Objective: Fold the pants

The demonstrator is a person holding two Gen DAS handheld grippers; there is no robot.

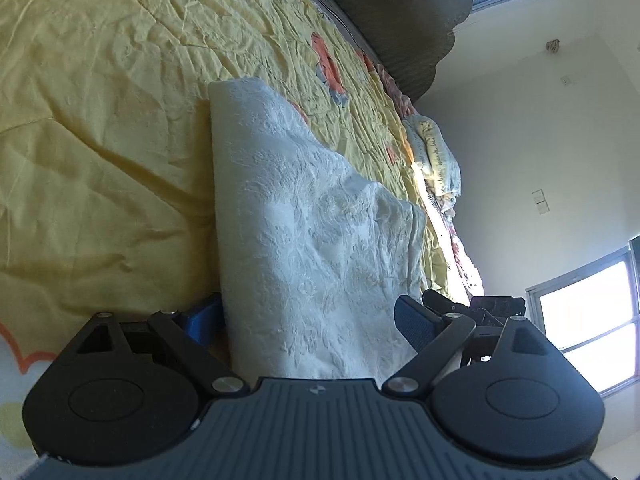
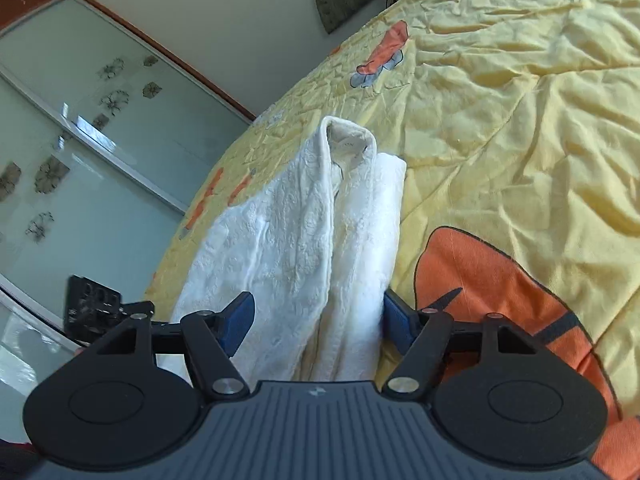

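- The pants [image 1: 304,216], white with an embossed pattern, lie folded into a long strip on the yellow quilt [image 1: 100,128] of a bed.
- In the left wrist view, the strip runs from 6 o'clock up towards 11 o'clock, its far end square and flat.
- The left tongs [image 1: 304,320] are spread wide, one blue pad [image 1: 200,320] at 8 o'clock just beside the cloth, the other at 4 o'clock against its edge; the pants fill the gap, but I cannot tell any pinch.
- In the right wrist view, the pants [image 2: 304,232] reach from 6 o'clock to 12 o'clock, where the far end rolls over in a loop; a second layer lies beside the first at 1 o'clock.
- The right tongs [image 2: 316,320] are also spread, pads on either side of the cloth; no clamp shows.
- An orange print [image 2: 492,280] on the quilt sits at 3 o'clock of the pants.
- A dark headboard [image 1: 384,12] stands at 12 o'clock in the left view.
- Glass wardrobe doors [image 2: 80,140] stand at 9 o'clock in the right view.
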